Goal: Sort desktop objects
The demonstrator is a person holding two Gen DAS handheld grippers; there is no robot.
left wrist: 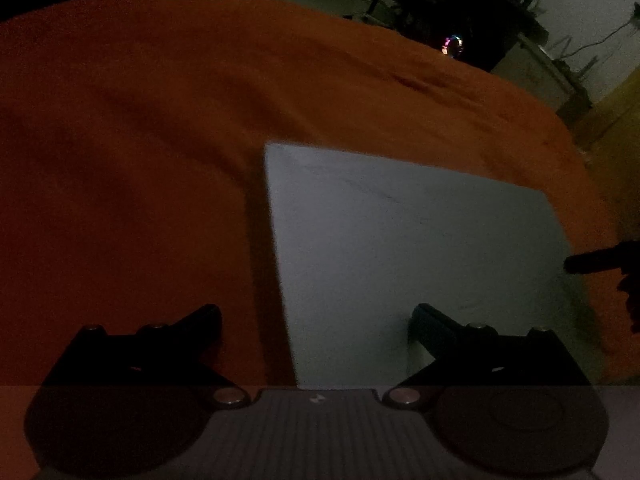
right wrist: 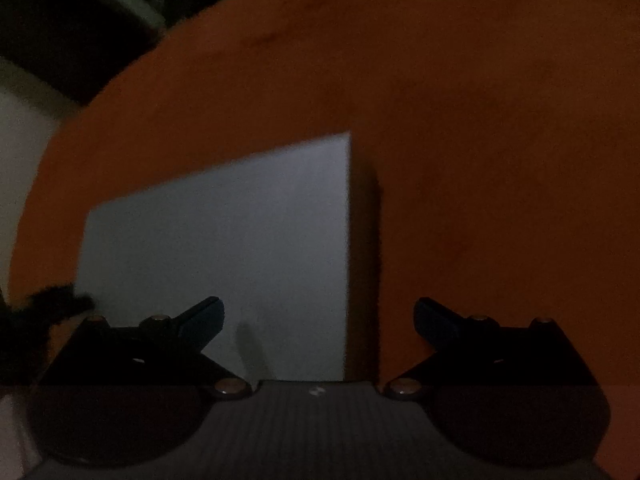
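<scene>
Dim light: nearest us both grippers, left point(left wrist: 316, 316) and right point(right wrist: 318, 312), hang spread and empty over the white board point(left wrist: 400, 256) lying flat on the orange cloth point(left wrist: 160, 120), dark room beyond.

Both views are very dim and grainy, with colour noise across the dark areas. In the left wrist view the orange cloth point(left wrist: 200, 120) glows dull at the top and sinks to near black lower left; the pale board point(left wrist: 400, 248) is the brightest patch and drops a dark shadow along its left edge. A thin streak of glare and a small coloured light point(left wrist: 452, 45) show in the background. In the right wrist view the board point(right wrist: 224, 240) casts its shadow to the right. Each hand-held gripper reads almost as a silhouette. Fisheye bending curves the cloth's edges, corners vignette black, and edges look soft
</scene>
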